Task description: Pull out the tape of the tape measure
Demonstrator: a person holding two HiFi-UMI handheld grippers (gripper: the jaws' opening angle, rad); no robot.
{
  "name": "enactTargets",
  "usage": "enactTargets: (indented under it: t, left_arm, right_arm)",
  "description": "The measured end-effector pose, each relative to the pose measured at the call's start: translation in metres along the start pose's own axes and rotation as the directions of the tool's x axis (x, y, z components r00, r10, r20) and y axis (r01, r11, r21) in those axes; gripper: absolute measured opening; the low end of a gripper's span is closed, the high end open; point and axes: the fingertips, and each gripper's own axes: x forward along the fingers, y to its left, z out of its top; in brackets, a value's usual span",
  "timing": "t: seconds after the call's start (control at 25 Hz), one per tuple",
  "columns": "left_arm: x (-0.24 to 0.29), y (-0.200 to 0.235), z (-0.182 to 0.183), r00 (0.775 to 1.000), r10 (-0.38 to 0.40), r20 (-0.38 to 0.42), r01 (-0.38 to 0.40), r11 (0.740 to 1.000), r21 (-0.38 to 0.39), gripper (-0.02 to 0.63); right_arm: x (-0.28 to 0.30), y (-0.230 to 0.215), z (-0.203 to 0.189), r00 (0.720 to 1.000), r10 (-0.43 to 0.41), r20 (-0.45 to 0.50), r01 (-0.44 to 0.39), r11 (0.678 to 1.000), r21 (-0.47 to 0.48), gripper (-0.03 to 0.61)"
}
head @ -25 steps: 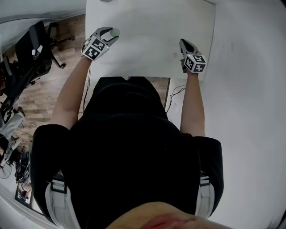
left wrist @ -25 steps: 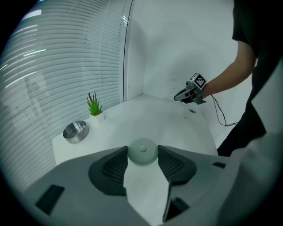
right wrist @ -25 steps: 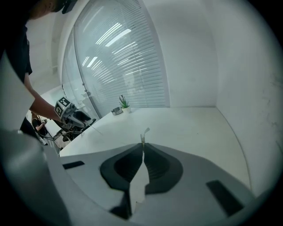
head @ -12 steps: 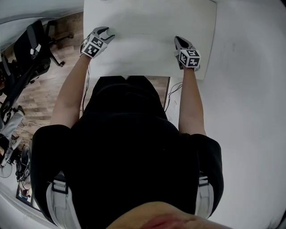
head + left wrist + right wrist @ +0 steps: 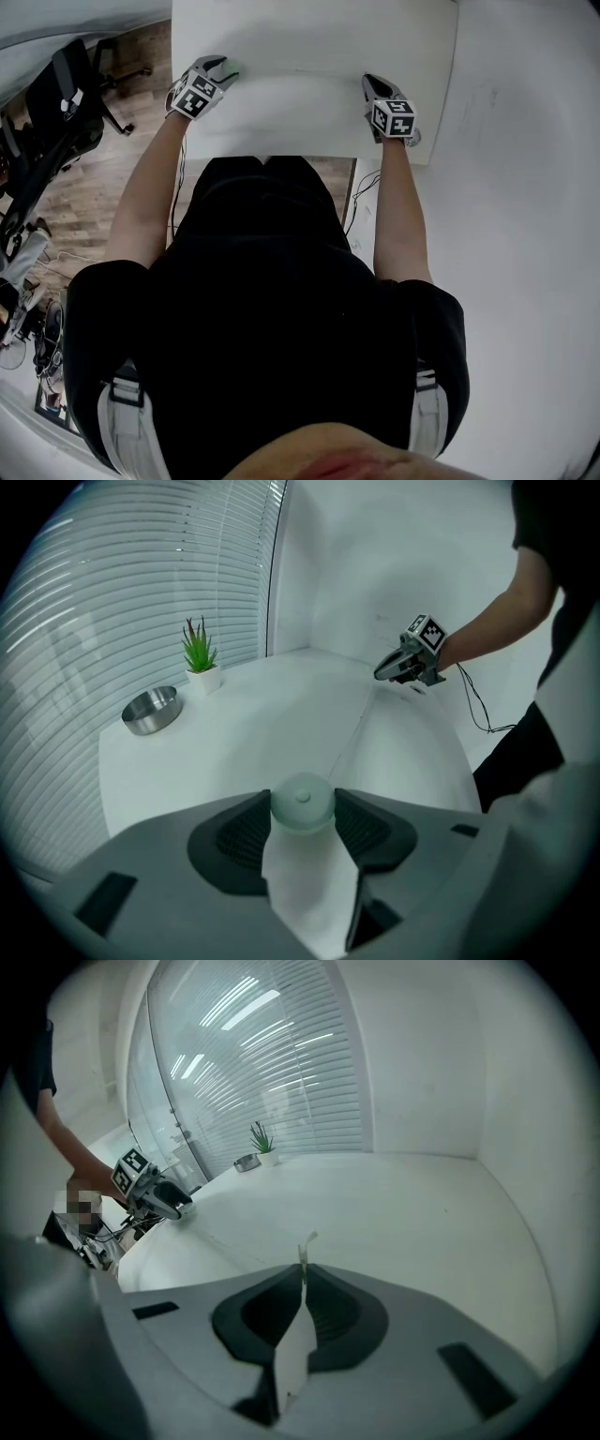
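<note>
Closest to you, in the head view, your black shirt [image 5: 272, 309] fills the lower frame and both bare forearms reach forward over the near edge of the white table [image 5: 309, 37]. To your left, beyond the table's side, a black office chair [image 5: 66, 103] stands on the wooden floor [image 5: 94, 197], and a thin cable [image 5: 364, 199] hangs below the table edge by your right arm. Your left gripper [image 5: 223, 69] sits near the table's left side with its jaws about half apart and clamped on the tape measure [image 5: 302, 804], a round pale-green case pinched between the two ribbed pads. Your right gripper [image 5: 373, 86] sits near the table's right side, well apart from the left, with its jaws pressed nearly together on the end tab [image 5: 305, 1244] of the tape, which pokes up just past the fingertips. Between the two grippers the tape [image 5: 354, 728] shows as a thin straight line running low across the tabletop; you cannot tell whether it touches the surface. Farther back on the table stand a steel bowl [image 5: 152, 710] and, just beside it, a small potted plant [image 5: 199, 653] in a white pot, both near the window blinds [image 5: 131, 592].
</note>
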Motion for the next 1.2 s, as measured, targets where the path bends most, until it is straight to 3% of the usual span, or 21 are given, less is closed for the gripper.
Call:
enactTargets:
  t: [0.68, 1.2]
  left_arm:
    - [0.009, 0.001, -0.008, 1.0, 0.012, -0.022, -0.012, 1.0, 0.009, 0.227]
    - [-0.014, 0.004, 0.003, 0.999, 0.043, 0.024, -0.043, 0.999, -0.009, 0.272]
  right_arm:
    - [0.004, -0.001, -0.008, 1.0, 0.003, -0.02, -0.003, 1.0, -0.01, 0.021]
    - [-0.009, 0.002, 0.007, 1.0, 0.002, 0.015, -0.002, 1.0, 0.004, 0.025]
